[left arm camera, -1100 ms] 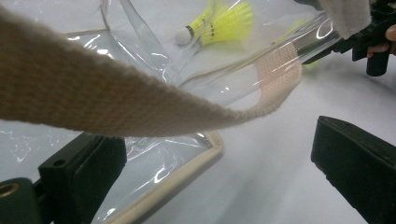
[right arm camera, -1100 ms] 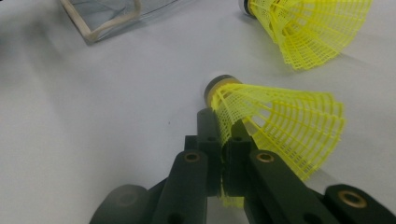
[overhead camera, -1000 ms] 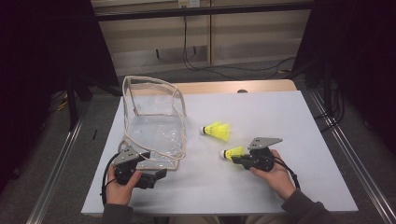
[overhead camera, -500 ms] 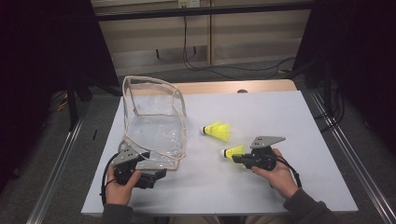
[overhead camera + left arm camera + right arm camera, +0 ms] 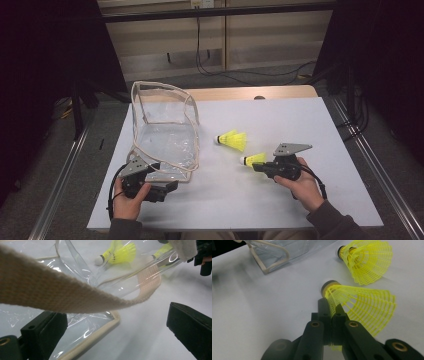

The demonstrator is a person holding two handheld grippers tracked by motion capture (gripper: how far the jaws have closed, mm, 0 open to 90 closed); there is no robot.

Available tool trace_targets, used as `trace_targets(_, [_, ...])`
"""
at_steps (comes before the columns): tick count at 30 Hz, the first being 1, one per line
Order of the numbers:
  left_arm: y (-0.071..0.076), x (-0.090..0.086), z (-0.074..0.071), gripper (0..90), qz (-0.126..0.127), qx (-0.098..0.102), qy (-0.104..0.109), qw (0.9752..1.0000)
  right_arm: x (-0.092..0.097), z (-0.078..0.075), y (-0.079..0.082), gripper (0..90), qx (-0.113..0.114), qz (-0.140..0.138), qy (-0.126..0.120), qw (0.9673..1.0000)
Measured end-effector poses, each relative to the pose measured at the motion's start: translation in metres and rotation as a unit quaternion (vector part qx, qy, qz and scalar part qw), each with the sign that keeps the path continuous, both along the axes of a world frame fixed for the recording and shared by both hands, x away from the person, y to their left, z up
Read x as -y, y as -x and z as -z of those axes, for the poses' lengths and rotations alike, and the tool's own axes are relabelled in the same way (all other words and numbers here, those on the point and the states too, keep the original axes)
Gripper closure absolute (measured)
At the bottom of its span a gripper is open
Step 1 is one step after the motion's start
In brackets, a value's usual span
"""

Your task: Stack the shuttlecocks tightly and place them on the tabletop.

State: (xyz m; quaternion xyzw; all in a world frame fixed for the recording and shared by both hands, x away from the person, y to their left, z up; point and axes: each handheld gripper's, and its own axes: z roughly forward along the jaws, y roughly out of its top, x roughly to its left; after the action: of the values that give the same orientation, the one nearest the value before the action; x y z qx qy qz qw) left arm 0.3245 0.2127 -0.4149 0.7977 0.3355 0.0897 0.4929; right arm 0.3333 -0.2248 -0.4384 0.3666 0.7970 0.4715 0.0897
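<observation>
The white surface [image 5: 280, 125] is evenly lit from above while the room around it stays dark. Glare streaks the clear bag [image 5: 82, 272], and its near strap [image 5: 50, 292] is blurred.

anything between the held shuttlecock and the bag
Nothing visible on the table between them. The right gripper is shut on the shuttlecock; bare table runs to the bag. The other shuttlecock lies off to the far side.

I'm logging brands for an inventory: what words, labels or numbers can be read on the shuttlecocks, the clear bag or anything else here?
None can be read: the two yellow shuttlecocks, the clear bag and its webbing strap bear no visible print.
</observation>
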Motion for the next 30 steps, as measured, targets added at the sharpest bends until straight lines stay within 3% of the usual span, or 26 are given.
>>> trace_targets(30, [0.000, -0.001, 0.001, 3.3, 0.001, 0.000, 0.002, 1.0000, 0.019, -0.011, -0.007, 89.2, 0.012, 0.025, -0.007, 0.9996])
